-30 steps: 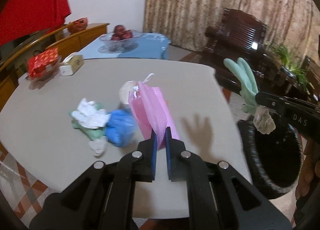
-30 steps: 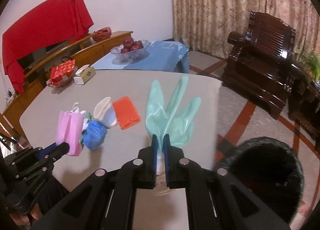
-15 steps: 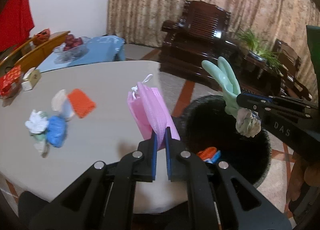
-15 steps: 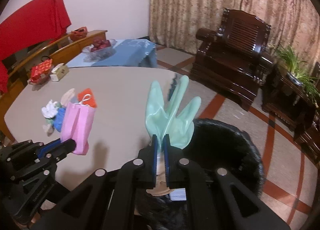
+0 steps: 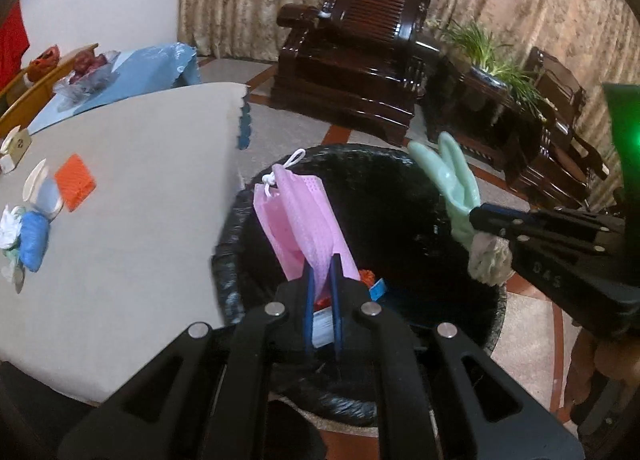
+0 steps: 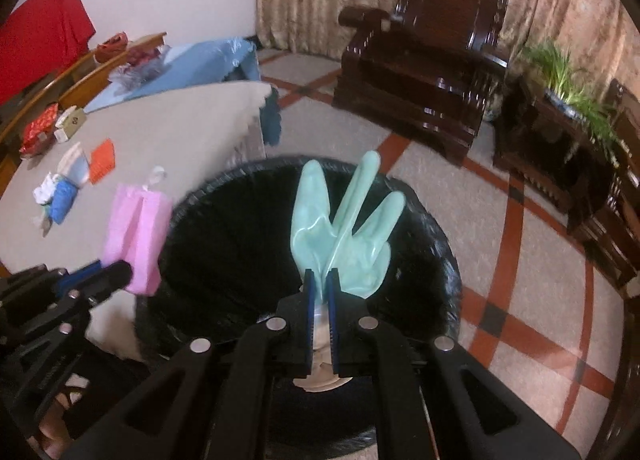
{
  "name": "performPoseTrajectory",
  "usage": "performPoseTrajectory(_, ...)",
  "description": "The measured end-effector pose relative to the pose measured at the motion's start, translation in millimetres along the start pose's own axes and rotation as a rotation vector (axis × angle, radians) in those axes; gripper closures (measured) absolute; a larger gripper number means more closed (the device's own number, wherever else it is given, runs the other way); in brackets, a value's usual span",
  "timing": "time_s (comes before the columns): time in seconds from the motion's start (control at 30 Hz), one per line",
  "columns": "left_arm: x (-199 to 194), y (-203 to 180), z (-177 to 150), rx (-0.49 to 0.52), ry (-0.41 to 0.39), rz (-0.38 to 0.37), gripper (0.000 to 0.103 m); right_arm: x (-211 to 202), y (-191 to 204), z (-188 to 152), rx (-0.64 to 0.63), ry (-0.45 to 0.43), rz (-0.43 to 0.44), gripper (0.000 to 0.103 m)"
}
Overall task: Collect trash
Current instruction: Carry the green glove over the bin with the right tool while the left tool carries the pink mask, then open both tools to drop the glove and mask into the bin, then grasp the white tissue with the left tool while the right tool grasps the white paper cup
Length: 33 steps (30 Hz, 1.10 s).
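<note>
Blue-padded fingers of the left gripper (image 5: 322,280) are pinched almost closed on the lower corner of a pink pleated face mask with a white ear loop (image 5: 298,216), so the mask stands up and forward from the fingertips with its loop at the far end. Holding it by one corner looks deliberate: the mask hangs clear of everything and should fall free once the jaws part. Directly beyond and beneath those fingertips gapes the round bin lined with a black plastic bag (image 5: 228,260), with bits of orange and blue rubbish already at its bottom. The right gripper (image 6: 320,280) is likewise clamped narrowly, here on the cuff of a pale green rubber glove (image 6: 344,232), whose fingers splay upward past the pads, while a crumpled whitish wad bulges below the jaws. That glove also sits over the bin's mouth, a little beyond the fingertips and inside the rim. Both pieces seem placed for release. Farther out, to the left of both grippers, the beige tabletop (image 5: 132,164) carries more to collect: an orange mesh square (image 5: 75,182), a blue crumpled wad (image 5: 34,234) and white tissue (image 5: 8,222), well apart from either gripper.
</note>
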State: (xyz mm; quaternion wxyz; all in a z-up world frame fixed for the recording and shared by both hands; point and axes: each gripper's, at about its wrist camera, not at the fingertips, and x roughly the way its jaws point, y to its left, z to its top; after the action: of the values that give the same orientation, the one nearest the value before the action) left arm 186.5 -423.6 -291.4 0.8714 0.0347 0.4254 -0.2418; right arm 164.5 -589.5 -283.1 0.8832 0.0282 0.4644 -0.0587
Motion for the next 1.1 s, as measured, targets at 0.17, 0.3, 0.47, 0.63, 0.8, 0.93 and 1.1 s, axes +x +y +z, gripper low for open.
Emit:
performPoseTrajectory(0.17,10.0,-6.8,-5.0,0.037,0.015,0.006,0.059,9.5,-22.1,-10.5,0.056,0.021,-0.021,0.075)
performPoseTrajectory(0.3,7.6,12.4,-6.5,0.045,0.033,0.042,0.055,5.5,-18.8,-14.6,0.074,0.008,-0.008,0.075)
performPoseTrajectory(0.47,-18.5,73.0,-9.2,0.029,0.008,0.138,0.036,-7.2,14.1,-5.9,0.082,-0.033,0.023,0.059)
performPoseTrajectory(0.63,-45.4,173.1,-13.4,-0.065,0.009,0.237,0.036,-13.5,80.6,12.9,0.023,-0.080,0.101,0.059)
performPoseTrajectory(0.8,-79.0,261.0,-14.4,-0.150,-0.025,0.348,0.035,-14.0,162.8,30.7,-0.060,-0.101,0.185,0.059)
performPoseTrajectory(0.93,-103.5,328.3,-15.3,-0.240,-0.048,0.407,0.035,-8.1,225.0,39.6,-0.114,-0.103,0.234,0.059)
performPoseTrajectory(1.1,-121.0,386.1,-18.9,-0.289,-0.081,0.425,0.035,4.9,300.1,50.5,-0.183,-0.104,0.250,0.059)
